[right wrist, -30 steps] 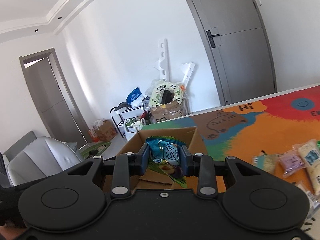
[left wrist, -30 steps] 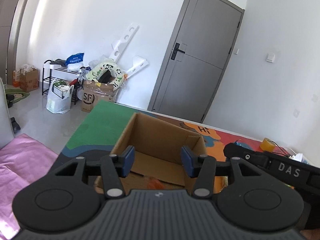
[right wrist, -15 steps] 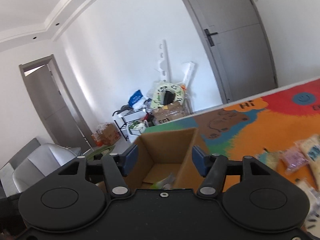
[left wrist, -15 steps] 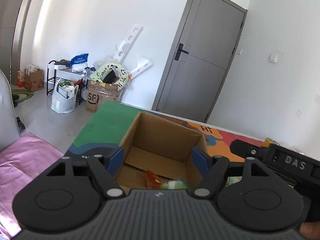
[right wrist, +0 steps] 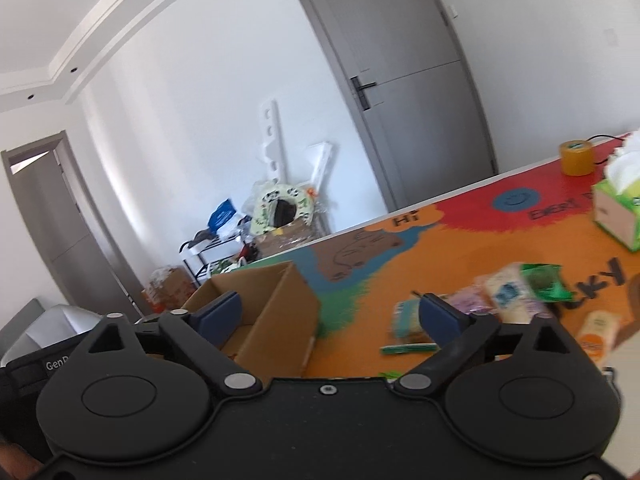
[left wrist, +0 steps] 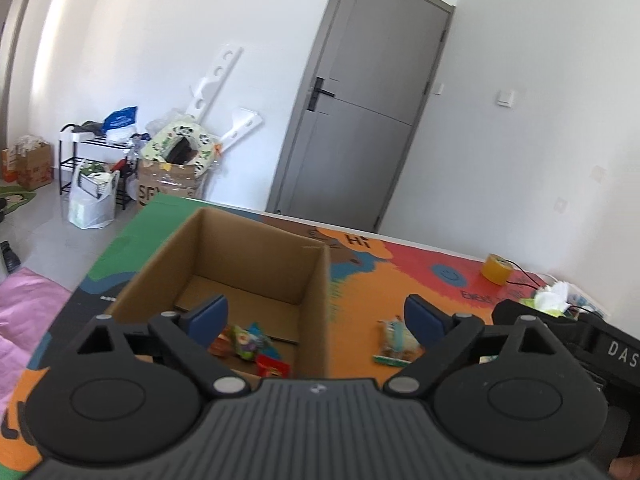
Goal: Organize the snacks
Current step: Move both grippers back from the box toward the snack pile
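Observation:
An open cardboard box (left wrist: 256,256) stands on the colourful table mat; several snack packets (left wrist: 248,342) lie inside it. It also shows in the right wrist view (right wrist: 276,312). My left gripper (left wrist: 316,316) is open and empty, above the box's near right corner. A pale snack packet (left wrist: 394,340) lies on the mat right of the box. My right gripper (right wrist: 330,314) is open and empty, above the mat between the box and a cluster of loose snack packets (right wrist: 504,292), including a green one (right wrist: 542,278).
A yellow tape roll (right wrist: 576,158) and a green tissue box (right wrist: 618,210) stand at the far right of the mat. The right gripper's black body (left wrist: 580,344) shows at the left wrist view's right edge. Beyond the table are a grey door (left wrist: 360,120) and floor clutter (left wrist: 172,172).
My right gripper opened and let go of the blue-green snack packet over the box, then swung right toward the loose packets. My left gripper opened wider and shifted right.

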